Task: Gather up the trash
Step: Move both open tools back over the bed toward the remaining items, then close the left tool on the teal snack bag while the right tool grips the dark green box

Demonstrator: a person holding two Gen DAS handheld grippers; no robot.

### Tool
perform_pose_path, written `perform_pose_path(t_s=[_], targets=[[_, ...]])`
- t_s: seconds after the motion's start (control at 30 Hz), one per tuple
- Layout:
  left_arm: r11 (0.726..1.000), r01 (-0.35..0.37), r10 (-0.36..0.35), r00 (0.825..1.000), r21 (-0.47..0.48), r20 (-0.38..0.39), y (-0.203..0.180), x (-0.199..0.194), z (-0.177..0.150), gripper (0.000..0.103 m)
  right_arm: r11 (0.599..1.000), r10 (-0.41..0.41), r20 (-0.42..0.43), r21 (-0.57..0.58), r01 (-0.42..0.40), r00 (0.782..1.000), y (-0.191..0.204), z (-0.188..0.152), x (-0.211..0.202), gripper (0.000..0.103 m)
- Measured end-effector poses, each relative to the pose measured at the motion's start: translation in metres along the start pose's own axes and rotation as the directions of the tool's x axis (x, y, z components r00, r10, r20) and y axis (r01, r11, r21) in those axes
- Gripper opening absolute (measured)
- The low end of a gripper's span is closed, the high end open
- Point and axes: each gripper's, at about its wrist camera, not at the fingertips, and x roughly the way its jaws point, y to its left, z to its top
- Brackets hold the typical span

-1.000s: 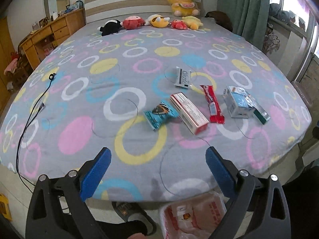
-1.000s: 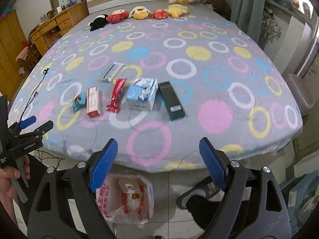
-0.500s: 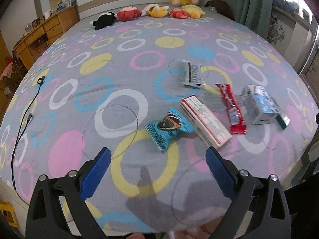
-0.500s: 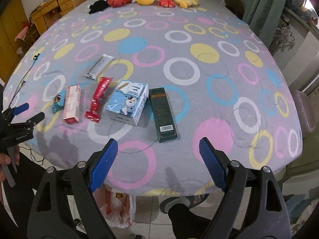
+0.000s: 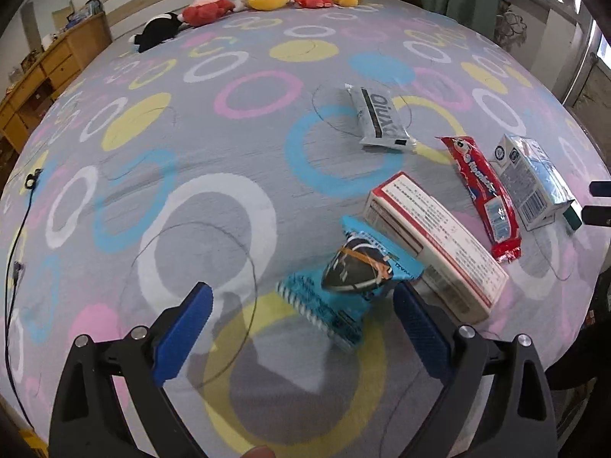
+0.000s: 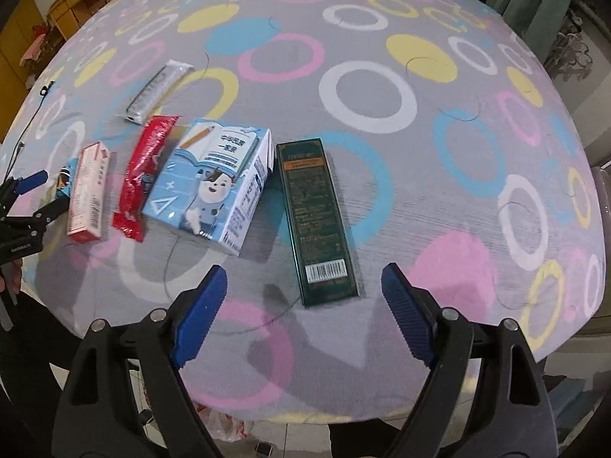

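While both grippers hang over the bed (image 5: pixel 229 145), we note six pieces of trash in a loose row near its foot edge. Landmark: milk carton (image 6: pixel 214 187). Just right of it lies the dark green box (image 6: pixel 317 221); left of it the red snack stick (image 6: pixel 143 179), the red-and-white box (image 6: pixel 89 191), then the blue snack packet (image 5: pixel 351 278). The silver wrapper (image 6: pixel 158 89) lies beyond it. Right gripper (image 6: pixel 303 307): fingers wide apart, empty, hovering near the green box's barcode end. Left gripper (image 5: pixel 299 328): fingers wide, empty, straddling the packet. We judge the packet light, crinkly, slippery; pinch its puffed middle. The box is stiff; clamp across its narrow width.
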Motion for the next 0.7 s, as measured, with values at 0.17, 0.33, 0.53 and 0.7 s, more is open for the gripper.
perform_pose_path(t_s=[0.17,0.33,0.53,0.7], targets=[[0.999,0.031,-0.030,0.999,0.014,-0.019,-0.002,0.011,0.005,0.085,1.000,0.007,-0.035,-0.001,-0.007,0.999,0.000,0.005,0.020,0.082],[0.999,0.039,-0.039,0.999,-0.009,-0.019,-0.005,0.015,0.005,0.079,1.000,0.014,-0.057,-0.010,-0.014,0.998,0.000,0.008,0.035,0.073],[1.000,0.027,-0.027,1.000,-0.007,-0.005,-0.013,0.012,0.004,0.066,0.999,0.033,-0.060,-0.014,-0.033,0.998,-0.004,0.014,0.041,0.071],[0.999,0.032,-0.032,0.999,-0.026,0.008,-0.014,0.011,0.001,0.055,0.999,0.048,-0.058,-0.016,-0.049,0.997,-0.010,0.018,0.043,0.062]])
